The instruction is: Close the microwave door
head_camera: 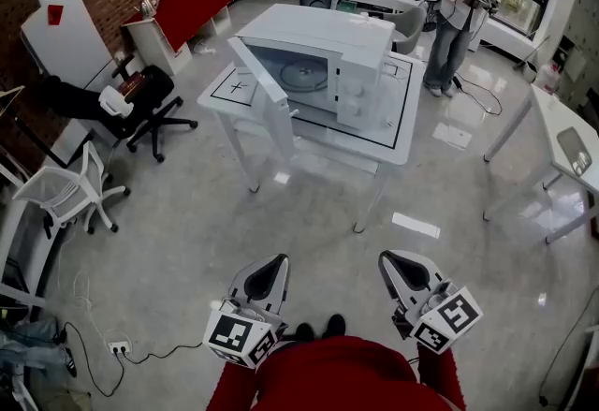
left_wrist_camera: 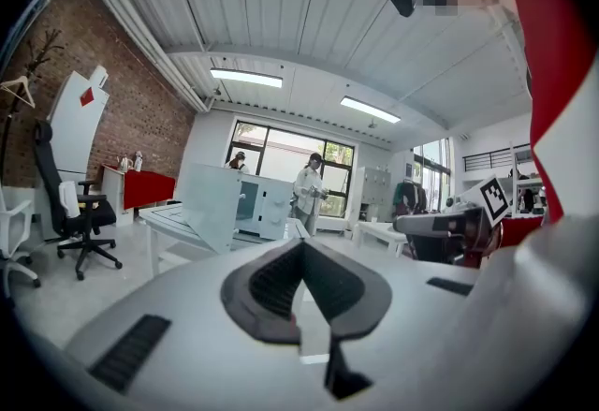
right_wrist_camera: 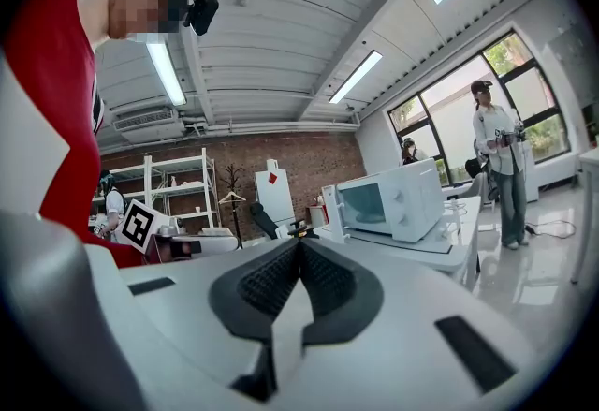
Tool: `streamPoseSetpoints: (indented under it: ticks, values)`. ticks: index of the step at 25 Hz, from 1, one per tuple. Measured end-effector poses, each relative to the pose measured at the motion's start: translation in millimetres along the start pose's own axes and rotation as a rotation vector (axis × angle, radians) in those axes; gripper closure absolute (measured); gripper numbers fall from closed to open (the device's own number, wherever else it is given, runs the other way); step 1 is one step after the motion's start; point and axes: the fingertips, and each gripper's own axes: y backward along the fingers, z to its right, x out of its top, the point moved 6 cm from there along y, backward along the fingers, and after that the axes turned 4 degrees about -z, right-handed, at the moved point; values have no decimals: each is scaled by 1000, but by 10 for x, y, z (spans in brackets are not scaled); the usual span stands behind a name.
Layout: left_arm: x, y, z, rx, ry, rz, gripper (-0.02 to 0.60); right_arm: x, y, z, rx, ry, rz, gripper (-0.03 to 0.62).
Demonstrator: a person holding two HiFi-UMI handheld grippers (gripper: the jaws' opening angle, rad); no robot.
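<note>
Both sets of fingers are pressed together and empty as the left gripper (head_camera: 273, 267) and right gripper (head_camera: 393, 265) hang level above the floor, well apart from the microwave (head_camera: 328, 63). It sits on a white surface (head_camera: 374, 152) across the room, its door (head_camera: 265, 95) swung wide toward the viewer. The risks seem to lie in the approach and the push. A cable (head_camera: 140, 353) trails near the feet, and a hard or off-centre shove with closed fingertips could slide the oven or bounce the door back open.
</note>
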Motion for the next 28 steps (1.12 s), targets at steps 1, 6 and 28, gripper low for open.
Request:
streamPoseSetpoints:
  ticks: [1,6,28]
  values:
    - [-4,-20,19,-3,-2,-3,571,-1,13,20,-2,-3,3,580]
    - [-2,-120,104,-6,-22,-9,571,11,100,133,-16,-9,22,580]
    - [177,-291,304,71,-72,5,571,84,429,533,-33,-17,63,580]
